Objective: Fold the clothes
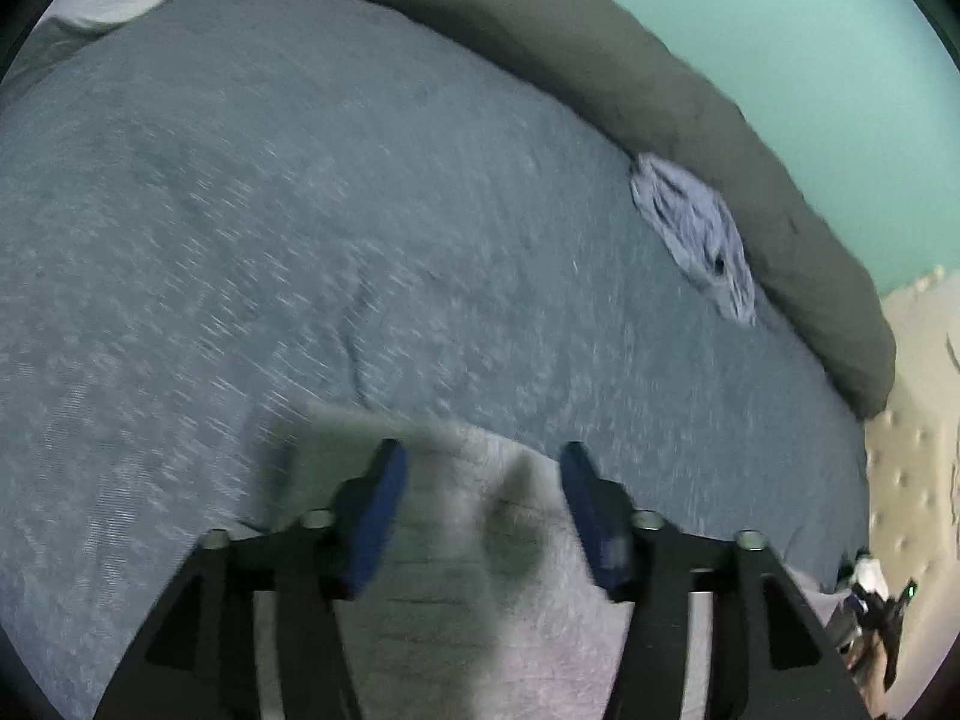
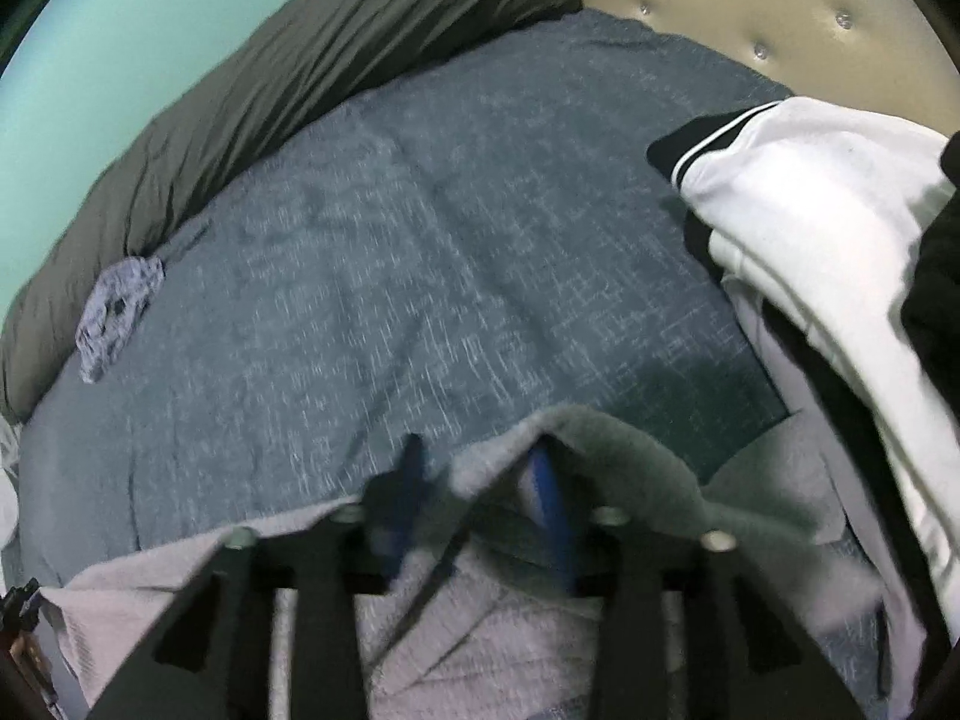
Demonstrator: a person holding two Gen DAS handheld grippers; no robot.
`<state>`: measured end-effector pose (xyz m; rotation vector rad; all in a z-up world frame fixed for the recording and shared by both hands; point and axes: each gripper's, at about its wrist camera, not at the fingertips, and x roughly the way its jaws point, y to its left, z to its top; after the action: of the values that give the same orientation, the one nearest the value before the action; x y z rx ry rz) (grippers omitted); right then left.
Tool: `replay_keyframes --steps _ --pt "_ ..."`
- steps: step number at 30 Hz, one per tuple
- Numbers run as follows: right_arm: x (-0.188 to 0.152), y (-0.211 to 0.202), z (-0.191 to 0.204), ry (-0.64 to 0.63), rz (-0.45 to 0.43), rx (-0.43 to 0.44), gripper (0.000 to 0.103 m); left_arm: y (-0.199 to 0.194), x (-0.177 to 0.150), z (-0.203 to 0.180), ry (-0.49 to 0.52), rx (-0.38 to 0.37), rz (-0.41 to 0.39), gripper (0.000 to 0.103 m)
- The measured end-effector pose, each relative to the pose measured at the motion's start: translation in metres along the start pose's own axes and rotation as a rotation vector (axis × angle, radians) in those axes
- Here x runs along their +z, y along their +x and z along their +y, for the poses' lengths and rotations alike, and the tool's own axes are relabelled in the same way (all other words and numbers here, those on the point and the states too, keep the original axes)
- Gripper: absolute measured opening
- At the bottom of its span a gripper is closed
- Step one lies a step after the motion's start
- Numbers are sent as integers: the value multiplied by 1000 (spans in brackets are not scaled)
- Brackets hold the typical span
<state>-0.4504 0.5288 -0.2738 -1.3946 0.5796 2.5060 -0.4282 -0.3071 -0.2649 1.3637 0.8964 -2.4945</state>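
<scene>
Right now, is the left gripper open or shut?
Open. The left gripper has its blue pads apart, with the light grey garment lying between them unpinched.

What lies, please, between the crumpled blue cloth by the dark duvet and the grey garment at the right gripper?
Only bare blue-grey bedspread separates the crumpled blue cloth from the grey garment at the right gripper, as the right wrist view shows.

Ahead of both claws: broad bare stretch of blue-grey bedspread (image 1: pixel 300 228), open to pass.
Far edge: long dark bolster (image 2: pixel 258 72) bars it.
Beside bolster: small crumpled blue cloth (image 1: pixel 690 228).
Right of right claw: white-and-black clothes pile (image 2: pixel 828 228) crowds that side.
</scene>
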Motion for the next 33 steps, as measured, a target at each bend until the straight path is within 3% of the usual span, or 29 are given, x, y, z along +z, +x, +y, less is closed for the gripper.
replay_keyframes --steps 4,13,22,28,33 --pt "8 -26 -6 8 -88 37 57 -27 -1 5 15 -17 -36 60" --pt "-32 -61 -29 7 -139 164 57 -67 -60 30 43 -75 -11 60" --pt "-114 -53 -43 78 -53 296 58 -66 -134 62 -49 -134 43 67" --pt "-151 -39 -41 118 -16 325 59 -54 -154 72 -112 -151 50 75" --pt "-177 -37 -31 110 -7 358 59 -34 -167 77 -171 -179 69 75"
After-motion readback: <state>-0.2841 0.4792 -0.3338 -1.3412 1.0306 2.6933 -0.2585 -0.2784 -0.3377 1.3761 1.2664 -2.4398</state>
